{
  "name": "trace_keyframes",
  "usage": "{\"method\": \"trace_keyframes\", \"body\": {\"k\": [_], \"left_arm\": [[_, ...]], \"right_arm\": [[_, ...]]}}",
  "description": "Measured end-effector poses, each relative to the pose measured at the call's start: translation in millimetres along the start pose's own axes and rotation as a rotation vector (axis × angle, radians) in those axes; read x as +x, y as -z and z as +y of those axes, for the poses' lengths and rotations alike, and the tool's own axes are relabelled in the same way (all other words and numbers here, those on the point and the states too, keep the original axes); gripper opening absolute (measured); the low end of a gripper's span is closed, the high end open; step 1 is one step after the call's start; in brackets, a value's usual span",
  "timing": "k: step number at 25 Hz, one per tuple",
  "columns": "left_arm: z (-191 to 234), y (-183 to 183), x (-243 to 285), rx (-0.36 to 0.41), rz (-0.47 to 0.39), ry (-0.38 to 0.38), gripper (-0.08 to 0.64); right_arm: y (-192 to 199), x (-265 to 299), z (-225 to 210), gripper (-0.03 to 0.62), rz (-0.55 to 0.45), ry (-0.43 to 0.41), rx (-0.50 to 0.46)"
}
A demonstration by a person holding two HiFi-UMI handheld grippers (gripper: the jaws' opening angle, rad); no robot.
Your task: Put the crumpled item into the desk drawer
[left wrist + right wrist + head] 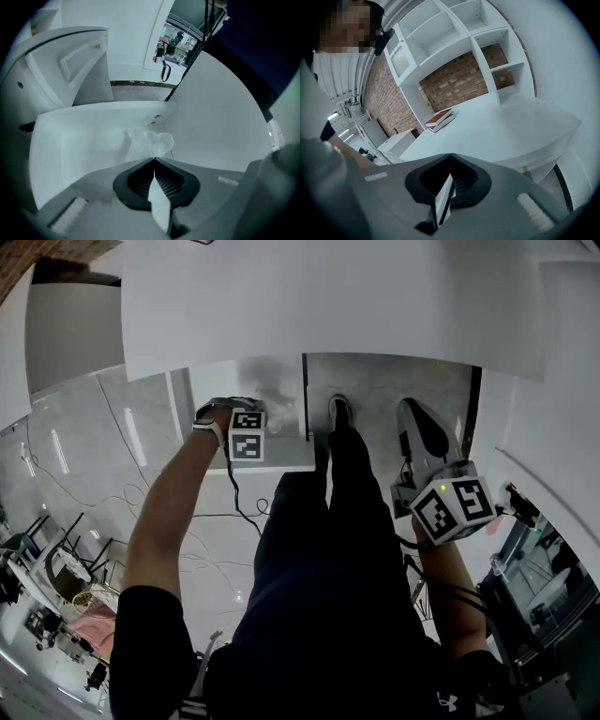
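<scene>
Left gripper [153,160], jaws together on the crumpled item [149,143], holds it straight ahead at frame centre, inside the open drawer [70,136]; right gripper [450,157] is closed and empty.

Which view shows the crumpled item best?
The left gripper view: the crumpled item sits mid-frame inside the drawer, at the left gripper's tips. The head view shows only a pale blur; the right gripper view, nothing.
</scene>
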State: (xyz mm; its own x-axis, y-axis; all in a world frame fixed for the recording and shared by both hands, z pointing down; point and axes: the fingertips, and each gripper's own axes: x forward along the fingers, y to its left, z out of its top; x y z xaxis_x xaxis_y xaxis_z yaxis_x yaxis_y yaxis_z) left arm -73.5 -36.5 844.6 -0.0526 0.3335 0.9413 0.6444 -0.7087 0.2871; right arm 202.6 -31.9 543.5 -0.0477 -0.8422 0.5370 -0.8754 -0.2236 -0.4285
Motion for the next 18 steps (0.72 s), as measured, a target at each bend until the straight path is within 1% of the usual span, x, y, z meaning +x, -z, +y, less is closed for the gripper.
{"method": "trace_keyframes", "body": {"k": [2,4,6,8,10,12,15,18], "left_arm": [[-5,-1,5,-0.034,-0.005,0.041,0.02],[-8,-4,6,-0.064,-0.014,0.067,0.075],[-9,-4,5,-0.083,-0.023,0.077,0.098],[-8,-4,2,-0.094,-0.031,0.068,0.103],[-5,-5,-4,-0.113,-0.043,0.041,0.103],[0,-6,-15,-0.15,-0.077,-0.002,0.103],[9,-9,-40,-0.222,-0.152,-0.081,0.103],[14,-12,-72,-0.256,-0.212,-0.179,0.103]], "right_arm": [[4,0,0,0.003,0.013,-0.005,0.002],[9,1,2,0.003,0.021,-0.016,0.016],[11,3,4,0.003,0.024,-0.027,0.019],[10,6,7,0.003,0.024,-0.036,0.013],[9,8,10,0.003,0.023,-0.049,0.005],[5,8,16,0.003,0.02,-0.062,-0.007],[-3,10,29,0.003,0.015,-0.085,-0.03],[-10,10,44,0.003,0.009,-0.117,-0.056]]}}
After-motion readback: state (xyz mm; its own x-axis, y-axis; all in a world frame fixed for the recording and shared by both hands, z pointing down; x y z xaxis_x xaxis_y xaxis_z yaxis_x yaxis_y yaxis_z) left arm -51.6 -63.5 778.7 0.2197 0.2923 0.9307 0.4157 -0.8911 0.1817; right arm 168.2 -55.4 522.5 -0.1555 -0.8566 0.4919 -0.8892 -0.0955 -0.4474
